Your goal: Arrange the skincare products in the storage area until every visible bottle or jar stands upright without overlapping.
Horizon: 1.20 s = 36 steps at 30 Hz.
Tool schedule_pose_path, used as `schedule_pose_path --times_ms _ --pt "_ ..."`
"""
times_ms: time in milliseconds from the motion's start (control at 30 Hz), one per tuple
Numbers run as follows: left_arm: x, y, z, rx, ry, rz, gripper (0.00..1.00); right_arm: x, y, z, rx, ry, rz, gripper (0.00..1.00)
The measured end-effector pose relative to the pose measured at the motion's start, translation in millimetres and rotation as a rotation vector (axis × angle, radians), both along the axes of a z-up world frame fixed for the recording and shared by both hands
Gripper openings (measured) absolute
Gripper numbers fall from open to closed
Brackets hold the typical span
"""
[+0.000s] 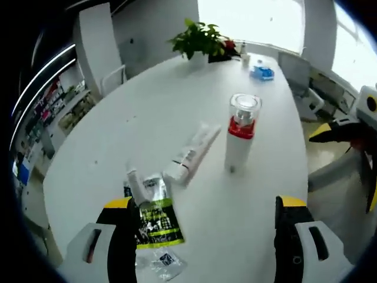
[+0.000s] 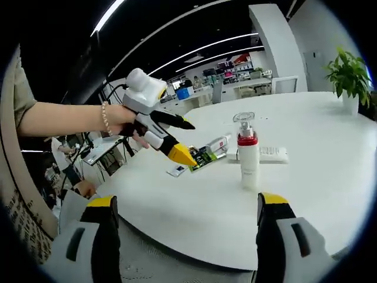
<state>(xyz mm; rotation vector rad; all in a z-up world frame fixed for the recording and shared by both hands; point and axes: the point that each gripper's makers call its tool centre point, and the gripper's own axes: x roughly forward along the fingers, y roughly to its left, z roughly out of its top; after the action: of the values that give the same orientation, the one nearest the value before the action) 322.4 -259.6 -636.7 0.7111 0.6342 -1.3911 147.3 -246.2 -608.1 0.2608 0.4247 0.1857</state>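
While both claws gape wide, clear-capped cylindrical pump bottle (image 1: 241, 132) stands upright w/ flat tube (image 1: 191, 152) lying beside.

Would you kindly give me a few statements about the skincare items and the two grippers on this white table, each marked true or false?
1. The pump bottle with the red collar stands upright on the white table. True.
2. The white tube stands upright beside it. False: it lies flat on the table.
3. The left gripper holds the pump bottle. False: its jaws are open, over the green sachet, holding nothing.
4. A potted plant sits at the table's far end. True.
5. The right gripper is shut on the tube. False: its jaws stand wide apart, short of the bottle.
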Motion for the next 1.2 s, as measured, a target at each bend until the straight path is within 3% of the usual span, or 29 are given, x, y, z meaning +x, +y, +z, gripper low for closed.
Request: schedule_pose_path --times_ms 167,300,500,800,967,1200 --pt "12.6 -23.6 -11.9 0.027 -0.019 -0.059 0.93 -2.5 0.4 -0.6 -0.043 0.01 0.012 0.97" --pt "18.3 -41.8 -24.3 0.055 -0.049 -0.106 0.92 -4.2 -2.5 -4.8 -0.128 0.024 0.038 0.99" --pt "24.6 -63.5 -43.3 0.088 -0.052 -0.148 0.92 -3.6 -16.4 -10.1 -0.082 0.034 -0.023 0.98" --pt "41.8 -92.6 -60.7 0.129 -0.07 -0.185 0.88 1.2 -12.4 -9.0 -0.044 0.029 -0.034 1.0" --pt "43.3 -106.2 -72.8 0.177 -0.065 -0.25 0.79 1.1 -19.9 -9.2 -0.004 0.027 -0.068 1.0" --pt "38.0 -119.9 -89.2 0.246 -0.061 -0.321 0.74 0.7 -22.3 -10.2 0.008 0.026 -0.081 1.0"
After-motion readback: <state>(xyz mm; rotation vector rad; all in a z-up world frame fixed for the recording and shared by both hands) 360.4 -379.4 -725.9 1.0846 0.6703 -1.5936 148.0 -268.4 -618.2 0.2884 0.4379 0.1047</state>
